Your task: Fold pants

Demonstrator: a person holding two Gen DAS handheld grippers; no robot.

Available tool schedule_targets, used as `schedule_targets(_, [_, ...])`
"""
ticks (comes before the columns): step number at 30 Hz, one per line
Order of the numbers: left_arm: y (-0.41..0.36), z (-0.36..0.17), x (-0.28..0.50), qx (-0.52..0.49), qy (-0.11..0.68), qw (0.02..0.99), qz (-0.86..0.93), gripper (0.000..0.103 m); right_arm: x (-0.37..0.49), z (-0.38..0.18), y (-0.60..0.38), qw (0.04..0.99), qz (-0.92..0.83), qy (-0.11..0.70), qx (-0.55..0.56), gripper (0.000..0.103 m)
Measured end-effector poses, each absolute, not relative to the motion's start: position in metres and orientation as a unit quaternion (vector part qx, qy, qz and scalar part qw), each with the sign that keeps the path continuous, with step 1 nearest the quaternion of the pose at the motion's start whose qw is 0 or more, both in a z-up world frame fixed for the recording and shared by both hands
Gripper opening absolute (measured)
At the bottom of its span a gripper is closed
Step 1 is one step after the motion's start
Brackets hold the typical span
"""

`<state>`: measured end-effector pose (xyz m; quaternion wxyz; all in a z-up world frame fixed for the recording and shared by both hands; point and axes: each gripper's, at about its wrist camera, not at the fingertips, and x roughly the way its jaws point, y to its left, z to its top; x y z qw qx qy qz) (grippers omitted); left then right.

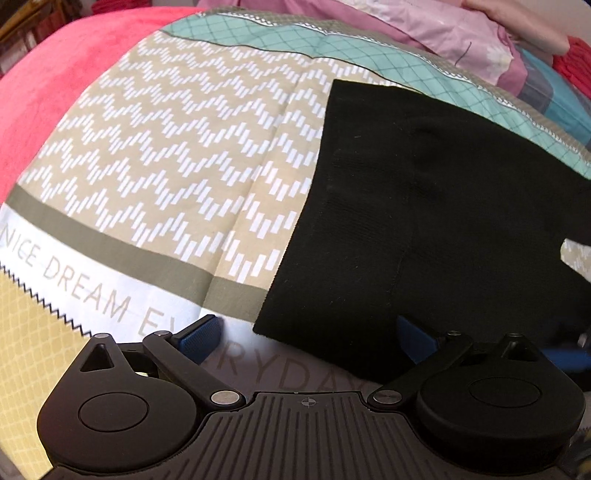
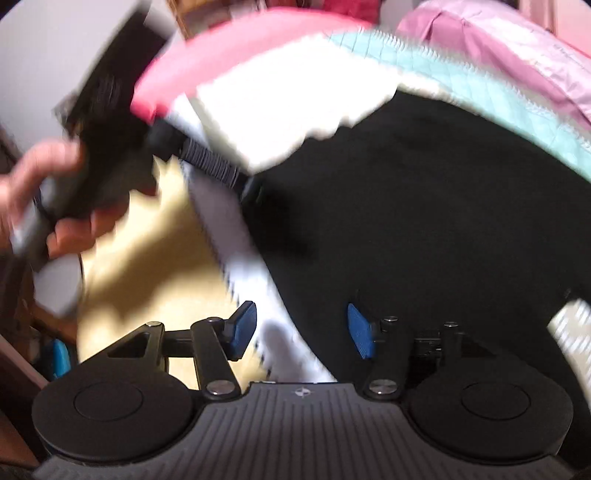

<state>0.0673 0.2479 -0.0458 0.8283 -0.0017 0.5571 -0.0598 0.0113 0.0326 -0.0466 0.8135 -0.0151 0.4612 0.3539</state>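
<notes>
Black pants [image 1: 424,206] lie flat on a patterned bedsheet [image 1: 177,155]. My left gripper [image 1: 306,334] is open wide just above them. Their near left corner lies between its blue pads [image 1: 201,339] without being pinched. In the blurred right wrist view the same pants [image 2: 424,221] fill the middle and right. My right gripper [image 2: 301,328] hangs over their near left edge with its pads [image 2: 243,328] apart and the cloth below them, not pressed. At upper left a hand [image 2: 33,192] holds the left gripper [image 2: 255,188], whose tip reaches the pants' left edge.
A pink blanket [image 1: 62,74] lies to the left of the sheet. Pink and purple bedding [image 1: 461,33] is piled at the back right. A yellow part of the sheet [image 1: 33,325] with a zigzag border runs along the near left.
</notes>
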Motion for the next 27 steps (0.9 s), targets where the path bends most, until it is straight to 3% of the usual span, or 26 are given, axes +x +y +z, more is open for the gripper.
schedule_targets(2, [0.254, -0.043, 0.066, -0.023, 0.558, 0.828, -0.059, 0.103, 0.035, -0.038, 0.019, 0.833, 0.333, 0.441, 0.026, 0.058])
schedule_targets(4, [0.264, -0.045, 0.063, -0.038, 0.556, 0.829, -0.052, 0.103, 0.062, -0.04, 0.022, 0.849, 0.306, 0.431, 0.011, 0.05])
schedule_targets(6, [0.272, -0.044, 0.057, -0.048, 0.554, 0.829, -0.047, 0.103, 0.087, -0.051, 0.043, 0.841, 0.32, 0.436, -0.02, 0.033])
schedule_targets(8, [0.271, -0.044, 0.051, -0.048, 0.552, 0.831, -0.043, 0.103, 0.1, -0.066, 0.076, 0.824, 0.353, 0.441, -0.041, 0.028])
schedule_targets(11, [0.268, -0.05, 0.046, -0.033, 0.553, 0.832, -0.036, 0.103, 0.1, -0.08, 0.121, 0.836, 0.376, 0.392, -0.072, 0.028])
schedule_targets(15, [0.262, -0.056, 0.047, -0.01, 0.549, 0.835, -0.031, 0.103, 0.109, -0.063, 0.127, 0.822, 0.387, 0.407, -0.098, 0.028])
schedule_targets(19, [0.264, -0.058, 0.05, -0.016, 0.544, 0.838, -0.03, 0.103, 0.118, -0.031, 0.091, 0.855, 0.351, 0.371, -0.096, 0.038])
schedule_targets(23, [0.261, -0.059, 0.048, -0.005, 0.54, 0.841, -0.023, 0.103, 0.161, -0.077, 0.096, 0.853, 0.291, 0.42, -0.105, 0.038])
schedule_targets(24, [0.259, -0.058, 0.046, -0.001, 0.539, 0.842, -0.022, 0.103, 0.164, -0.082, 0.1, 0.865, 0.293, 0.393, -0.104, 0.041])
schedule_targets(27, [0.258, -0.059, 0.046, 0.004, 0.539, 0.842, -0.024, 0.103, 0.165, -0.074, 0.102, 0.862, 0.286, 0.406, -0.101, 0.041])
